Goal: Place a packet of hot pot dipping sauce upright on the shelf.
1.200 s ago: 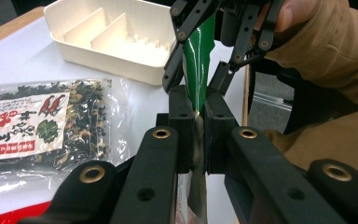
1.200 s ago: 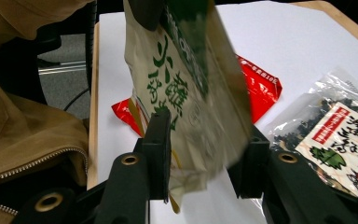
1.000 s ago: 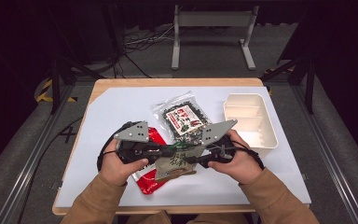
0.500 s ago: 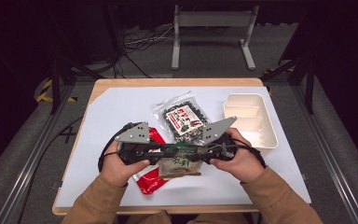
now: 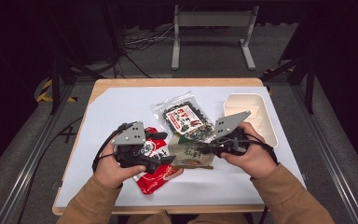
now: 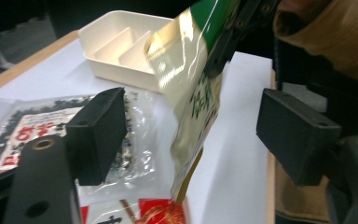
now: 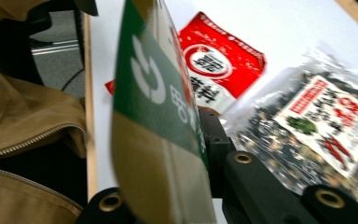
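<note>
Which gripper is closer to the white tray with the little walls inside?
Right. The right gripper, shut on the green-and-gold packet, sits just in front of the white tray. The left gripper, its jaws just opened around that packet, is farther off, across the table.

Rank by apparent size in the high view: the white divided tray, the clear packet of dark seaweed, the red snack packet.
1. White divided plastic tray and clear packet of dark seaweed: look alike, too close to rank.
2. Red snack packet: smallest showing, but partly hidden under the left claw.
</note>
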